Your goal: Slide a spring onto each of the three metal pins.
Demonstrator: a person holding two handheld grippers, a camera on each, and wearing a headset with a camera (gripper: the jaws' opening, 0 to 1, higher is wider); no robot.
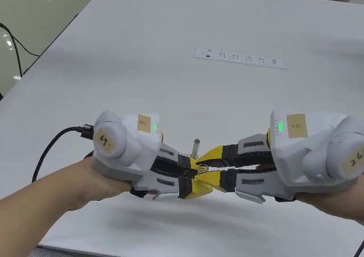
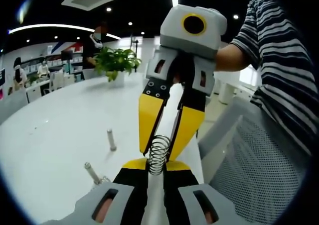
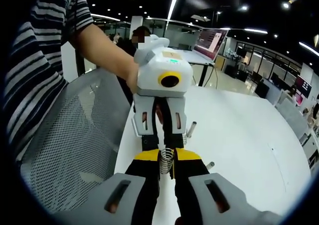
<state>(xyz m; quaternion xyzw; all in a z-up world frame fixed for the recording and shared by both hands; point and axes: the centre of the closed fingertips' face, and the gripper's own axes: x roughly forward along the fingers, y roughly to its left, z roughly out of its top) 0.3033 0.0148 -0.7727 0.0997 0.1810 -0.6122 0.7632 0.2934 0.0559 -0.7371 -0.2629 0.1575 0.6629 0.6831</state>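
Observation:
My two grippers meet tip to tip over the near edge of the white table (image 1: 170, 69). A small steel spring (image 1: 202, 168) sits between them. In the left gripper view the spring (image 2: 158, 155) rises from my left gripper (image 2: 155, 167), whose jaws are shut on its lower end, while the yellow fingers (image 2: 149, 116) of the right gripper close in on its upper coils. In the right gripper view the spring (image 3: 167, 160) is pinched between the yellow tips of my right gripper (image 3: 167, 158). One metal pin (image 1: 196, 148) stands upright just behind the tips. Two bare pins (image 2: 111, 139) (image 2: 91, 172) stand on the table.
A white power strip (image 1: 239, 58) lies far back on the table. A black cable (image 1: 54, 146) trails from the left gripper. A grey mesh chair (image 2: 249, 170) is beside the table edge, with the person's striped sleeve (image 3: 35, 60) above it.

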